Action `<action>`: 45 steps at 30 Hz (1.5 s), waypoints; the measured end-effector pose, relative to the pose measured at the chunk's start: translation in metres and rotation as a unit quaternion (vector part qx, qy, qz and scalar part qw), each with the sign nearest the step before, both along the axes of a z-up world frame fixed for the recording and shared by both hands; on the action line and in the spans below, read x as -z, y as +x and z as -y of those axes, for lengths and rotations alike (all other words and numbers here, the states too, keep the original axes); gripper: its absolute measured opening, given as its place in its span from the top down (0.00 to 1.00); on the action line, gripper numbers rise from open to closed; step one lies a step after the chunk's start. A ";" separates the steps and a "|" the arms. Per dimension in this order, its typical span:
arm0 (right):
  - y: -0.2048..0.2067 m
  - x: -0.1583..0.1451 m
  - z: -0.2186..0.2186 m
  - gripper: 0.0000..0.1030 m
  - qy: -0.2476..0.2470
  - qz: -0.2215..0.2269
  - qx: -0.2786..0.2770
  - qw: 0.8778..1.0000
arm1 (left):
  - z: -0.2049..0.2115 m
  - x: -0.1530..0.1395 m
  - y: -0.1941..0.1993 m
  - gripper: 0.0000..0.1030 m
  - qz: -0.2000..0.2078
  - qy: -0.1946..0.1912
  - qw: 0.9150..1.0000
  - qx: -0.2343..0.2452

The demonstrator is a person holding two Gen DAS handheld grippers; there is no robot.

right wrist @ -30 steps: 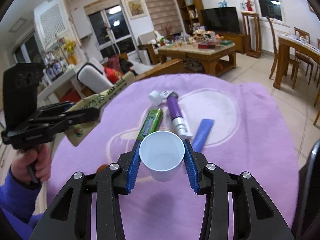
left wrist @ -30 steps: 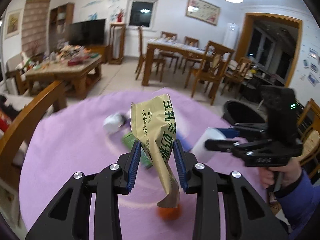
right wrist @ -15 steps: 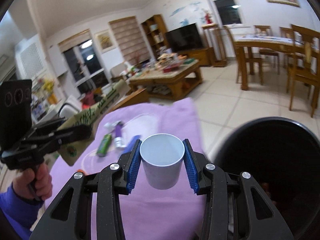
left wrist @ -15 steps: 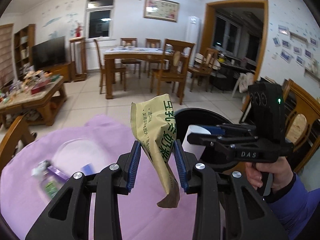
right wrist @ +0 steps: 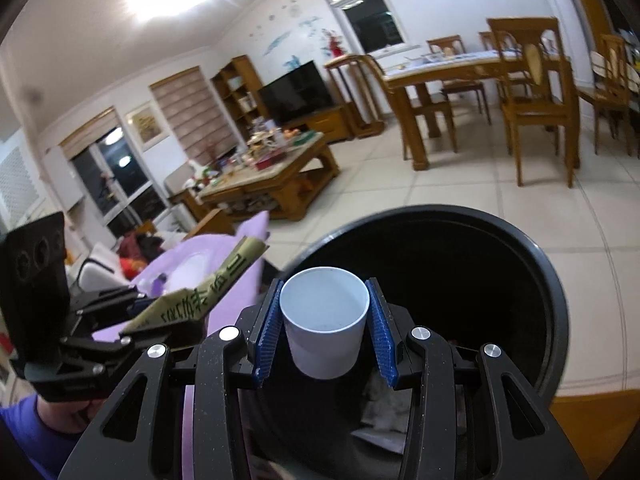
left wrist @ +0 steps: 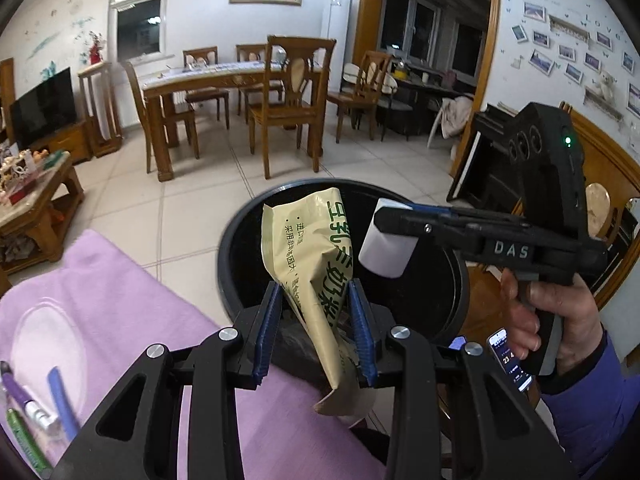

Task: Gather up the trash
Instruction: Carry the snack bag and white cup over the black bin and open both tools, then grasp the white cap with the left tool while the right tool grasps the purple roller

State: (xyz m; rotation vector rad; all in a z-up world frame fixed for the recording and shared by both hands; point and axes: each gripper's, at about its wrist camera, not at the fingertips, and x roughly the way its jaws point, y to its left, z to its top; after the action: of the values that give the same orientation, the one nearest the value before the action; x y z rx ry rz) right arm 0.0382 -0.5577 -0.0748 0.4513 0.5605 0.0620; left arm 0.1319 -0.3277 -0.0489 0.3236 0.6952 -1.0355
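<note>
Jaws of the left gripper (left wrist: 316, 328) clamp a wrapper (left wrist: 308, 256), the right gripper (right wrist: 325, 332) a cup (right wrist: 324, 324), both now swung from the cloth (left wrist: 100, 304) over the bin (left wrist: 236, 240) at 12 o'clock, ready to drop.

White letters "DAS" on the black body of the right gripper (left wrist: 394, 222); green Chinese print, unreadable, on the tan packet (left wrist: 316, 256); "23" on a phone screen (left wrist: 510, 362).

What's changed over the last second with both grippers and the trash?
Both grippers swung off the purple cloth to the black bin: left gripper carrying the yellow packet, right gripper carrying the white cup. Both grips unchanged; nothing released.
</note>
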 end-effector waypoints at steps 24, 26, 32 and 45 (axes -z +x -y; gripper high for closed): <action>0.013 0.039 0.022 0.60 0.036 -0.035 0.018 0.999 | 0.038 0.025 -0.003 0.44 -0.018 0.049 0.999 0.002; 0.013 0.039 0.022 0.56 0.040 -0.038 0.021 0.998 | 0.038 0.023 -0.005 0.04 -0.010 0.045 0.999 -0.004; 0.009 0.032 0.020 0.21 0.028 -0.027 0.039 0.998 | 0.038 0.014 -0.016 0.05 0.014 0.053 0.998 0.000; 0.033 0.011 -0.034 0.05 -0.009 -0.030 0.035 0.999 | -0.058 -0.006 0.013 0.05 -0.016 0.056 0.994 -0.097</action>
State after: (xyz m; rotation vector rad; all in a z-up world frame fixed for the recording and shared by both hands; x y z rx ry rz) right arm 0.0713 -0.5236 -0.0857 0.4562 0.6025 -0.0233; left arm 0.1446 -0.2700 -0.0431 0.3306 0.8004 -0.8203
